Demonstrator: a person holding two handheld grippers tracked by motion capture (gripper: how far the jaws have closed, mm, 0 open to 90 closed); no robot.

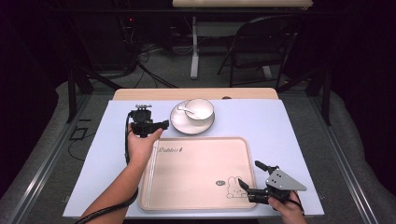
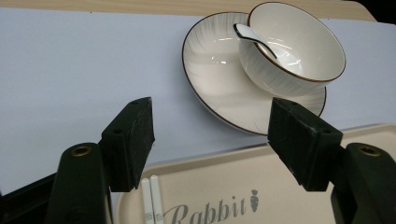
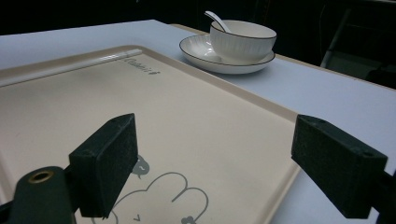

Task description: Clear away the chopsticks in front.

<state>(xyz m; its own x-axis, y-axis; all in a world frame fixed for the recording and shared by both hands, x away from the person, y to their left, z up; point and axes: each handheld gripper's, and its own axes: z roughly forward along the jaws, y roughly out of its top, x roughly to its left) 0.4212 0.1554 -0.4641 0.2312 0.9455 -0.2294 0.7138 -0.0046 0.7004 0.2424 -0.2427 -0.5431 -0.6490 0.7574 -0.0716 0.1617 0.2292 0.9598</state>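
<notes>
Two grippers [image 1: 254, 175] [image 1: 156, 125], one tray [image 1: 196, 186], one bowl [image 1: 200, 108]

Black grippers [image 1: 163, 124] (grey plate [image 1: 285, 180])

The bowl [image 2: 299, 51] looks like glazed ceramic, glossy white with fine ribbed lines on its outside and a thin dark rim; the plate [image 2: 210, 56] under the bowl has the same shiny glaze and faint streaks. The spoon [image 2: 252, 36] inside the bowl is glossy white too. The tray [image 3: 187, 121] just beside the plate looks like smooth, matt beige plastic. Under the tray lies a matt, pale, paper-like sheet [image 1: 261, 116] over a wooden tabletop [image 1: 196, 93]. The jaw pads [image 2: 133, 140] look black, matt and slightly rough, like foam.
</notes>
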